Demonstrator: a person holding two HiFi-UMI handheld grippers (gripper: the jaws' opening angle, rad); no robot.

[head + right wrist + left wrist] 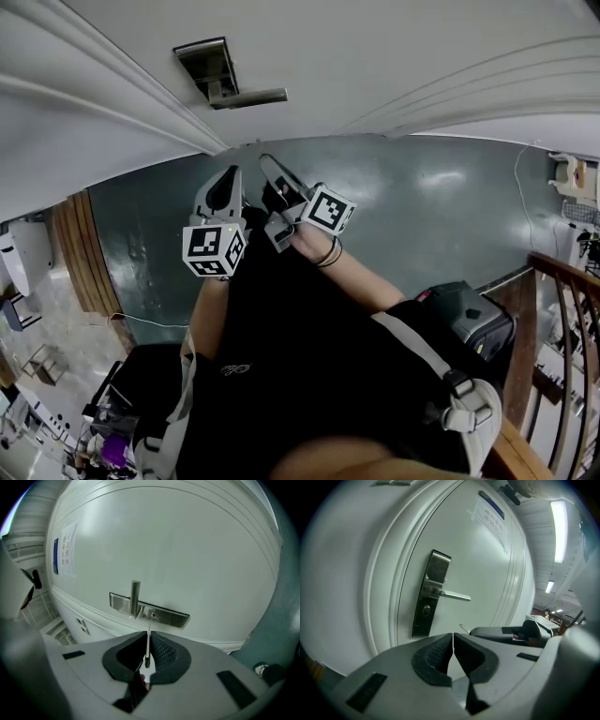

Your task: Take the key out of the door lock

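Pinched thin silver metal key (148, 652) in right gripper's (146, 639) near-closed jaws, clear of brushed-steel lock plate (164, 616), left gripper's (453, 641) jaws together on nothing; probably needed firm, steady squeeze against slipping.

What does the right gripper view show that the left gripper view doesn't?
Only the right gripper view: the inside of the right claw, pinching the key edge-on. Only the left gripper view: the left claw shut on nothing, and ceiling lights. Both: the door, lock plate, handle, posted notice and the key's tip.
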